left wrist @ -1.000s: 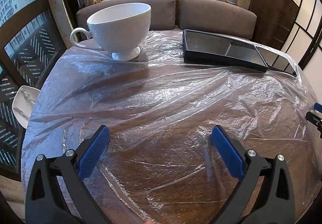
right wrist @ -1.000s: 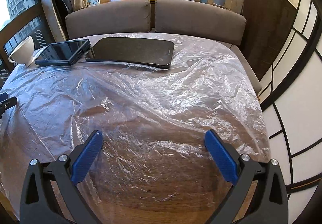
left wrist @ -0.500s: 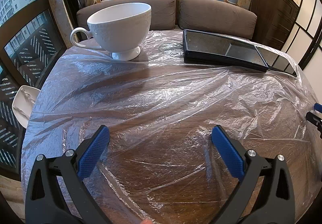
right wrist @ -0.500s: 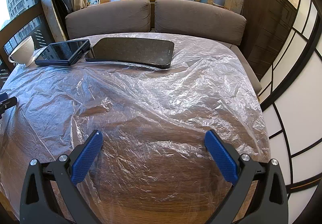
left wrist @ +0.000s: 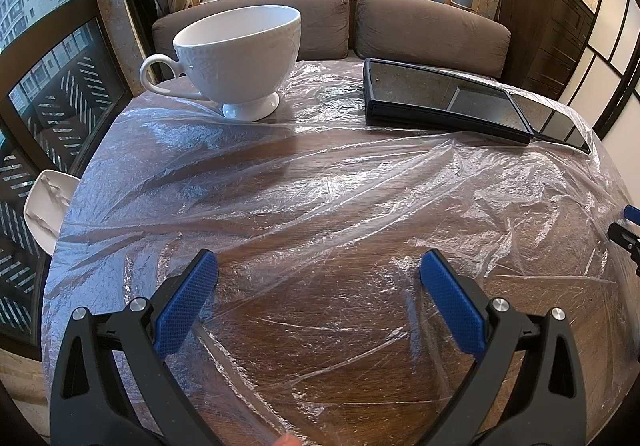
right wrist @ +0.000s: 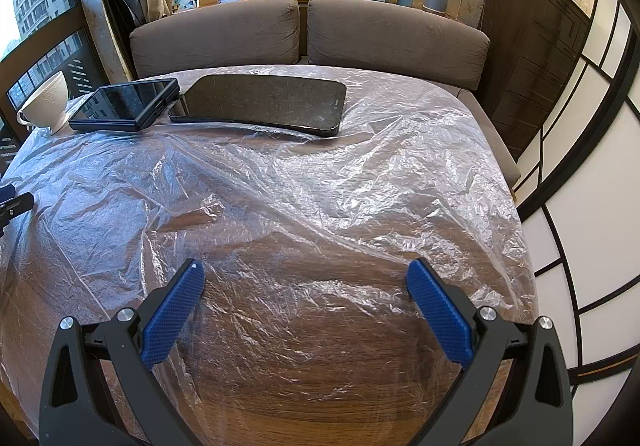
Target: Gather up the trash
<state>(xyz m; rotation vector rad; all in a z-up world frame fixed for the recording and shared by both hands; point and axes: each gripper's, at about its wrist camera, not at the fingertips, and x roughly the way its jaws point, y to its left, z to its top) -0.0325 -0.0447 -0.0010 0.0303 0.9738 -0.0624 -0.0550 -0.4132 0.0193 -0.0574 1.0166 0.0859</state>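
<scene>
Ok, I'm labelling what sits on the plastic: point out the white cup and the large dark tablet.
white cup (left wrist: 244, 57), left wrist view, front of bowl.
large dark tablet (right wrist: 264, 103), right wrist view, screen middle.

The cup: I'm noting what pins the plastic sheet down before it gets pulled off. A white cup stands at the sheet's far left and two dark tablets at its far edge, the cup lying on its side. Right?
Not quite. The cup stands upright on its foot, as the left wrist view shows. The rest holds: it stands at the far left of the sheet, with two tablets at the far edge.
</scene>
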